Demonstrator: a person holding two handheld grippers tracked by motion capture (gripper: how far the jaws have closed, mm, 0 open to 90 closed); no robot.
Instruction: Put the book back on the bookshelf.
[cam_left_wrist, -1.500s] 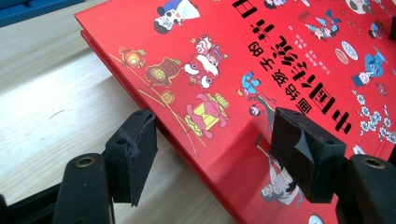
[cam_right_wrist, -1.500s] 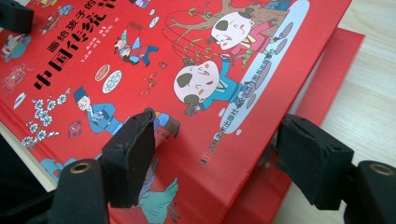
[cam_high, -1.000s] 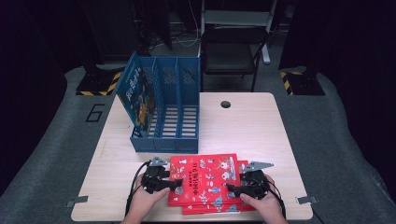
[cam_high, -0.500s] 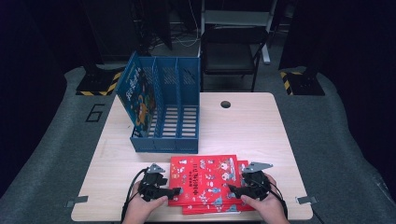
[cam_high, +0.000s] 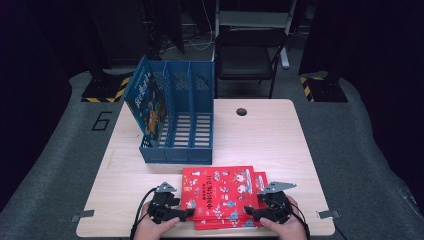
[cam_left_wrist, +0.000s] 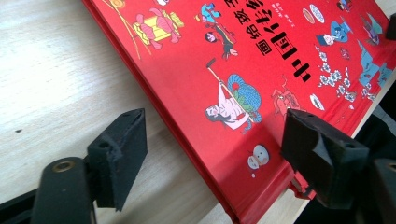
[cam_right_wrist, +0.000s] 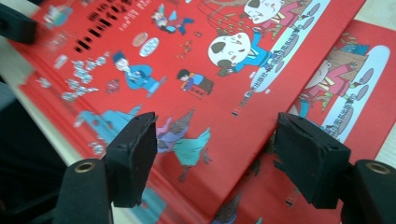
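"Two red picture books (cam_high: 223, 196) lie stacked near the front edge of the pale wooden table (cam_high: 270, 135), the top one skewed so the lower book's (cam_right_wrist: 369, 88) cover shows beyond its right side."

"And the grippers?"

"The left gripper (cam_high: 181, 215) sits at the stack's left edge, the right gripper (cam_high: 252, 215) at its right. Both have their jaws spread wide. In the left gripper view the top book's spine edge (cam_left_wrist: 187, 140) runs through the gap between the black foam pads (cam_left_wrist: 119, 154), neither visibly pressing on it. The right gripper's pads (cam_right_wrist: 133, 156) straddle the top cover the same way, though whether one brushes it I can't say."

"So which step is this?"

"Lining up for a grasp, I'd judge; nothing is lifted yet. The next move calls for closing on the top book alone, then standing it up for the blue plastic three-slot file rack (cam_high: 180, 117) behind, where a blue book (cam_high: 147, 105) already leans in the leftmost slot."
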